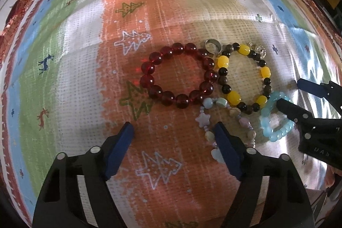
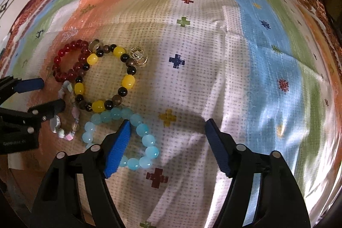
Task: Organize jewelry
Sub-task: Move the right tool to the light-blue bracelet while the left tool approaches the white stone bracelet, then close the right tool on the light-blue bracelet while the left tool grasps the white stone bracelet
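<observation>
- Left wrist view: the left gripper (image 1: 174, 134) points down at a patterned tablecloth (image 1: 85, 57), its blue pads spread apart and gripping nothing. The right-hand pad overlaps a pastel charm bracelet (image 1: 229, 119), which lies at about 4 o'clock of the frame's centre.
- A red bead bracelet (image 1: 178, 75) lies flat just above the gap between the pads. Touching it at 3 o'clock is a yellow-and-black bead bracelet (image 1: 243, 76).
- A silver ring (image 1: 210, 45) sits at 12 o'clock where those two bracelets meet, and a gold trinket (image 1: 259, 49) lies at the yellow one's 1 o'clock.
- At the 4 o'clock edge, the right gripper (image 1: 292, 92) reaches in — its near finger rests over a pale blue bead bracelet (image 1: 275, 119).
- Right wrist view: the right gripper (image 2: 167, 122) is unclenched, with jaws wide. Its left pad stands inside the pale blue bead bracelet (image 2: 119, 131), the other on bare cloth — nothing is pinched.
- The other bracelets cluster at 10 o'clock, with the left gripper (image 2: 48, 93) at the 9 o'clock edge beside them.
</observation>
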